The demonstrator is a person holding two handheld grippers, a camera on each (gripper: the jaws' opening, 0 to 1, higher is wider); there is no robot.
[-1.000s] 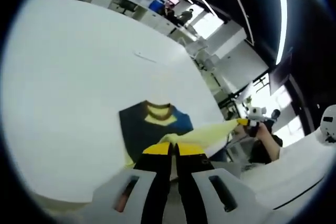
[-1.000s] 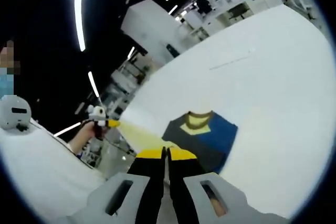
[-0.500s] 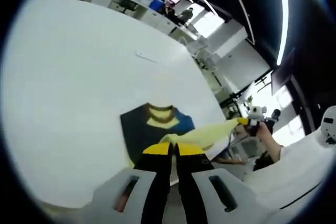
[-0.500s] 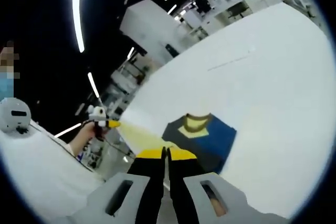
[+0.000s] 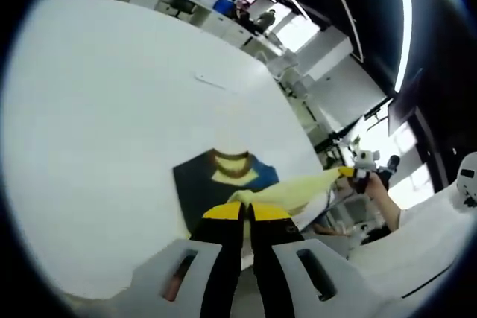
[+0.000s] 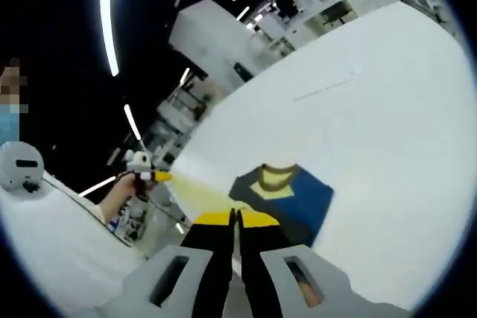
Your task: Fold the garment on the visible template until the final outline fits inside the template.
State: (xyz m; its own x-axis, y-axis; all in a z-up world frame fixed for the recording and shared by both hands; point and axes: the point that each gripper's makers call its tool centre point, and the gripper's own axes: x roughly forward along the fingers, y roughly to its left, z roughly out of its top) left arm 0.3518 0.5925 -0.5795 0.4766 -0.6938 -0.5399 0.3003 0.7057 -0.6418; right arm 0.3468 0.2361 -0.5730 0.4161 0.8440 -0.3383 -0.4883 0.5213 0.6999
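Over the last second very little has changed: both pairs of jaws stay pressed together on the pale yellow hem of the garment [image 5: 223, 184], and the navy and blue body with its yellow collar patch has slid only slightly in each frame, which reads as the hands and cameras drifting rather than the cloth being laid down. For the task this looks like a fold still in mid-carry, with the lifted edge not yet brought over and released. In the left gripper view the left gripper [image 5: 246, 214] sits at the lower centre, clamped on the yellow edge, which runs taut to the right gripper [image 5: 358, 175] at the right of the frame. In the right gripper view the right gripper [image 6: 235, 220] pinches the same edge, stretching to the left gripper [image 6: 141, 173] at the left. The garment's far part lies flat on the white table [image 5: 97, 94], just above the jaws; no template outline can be made out.
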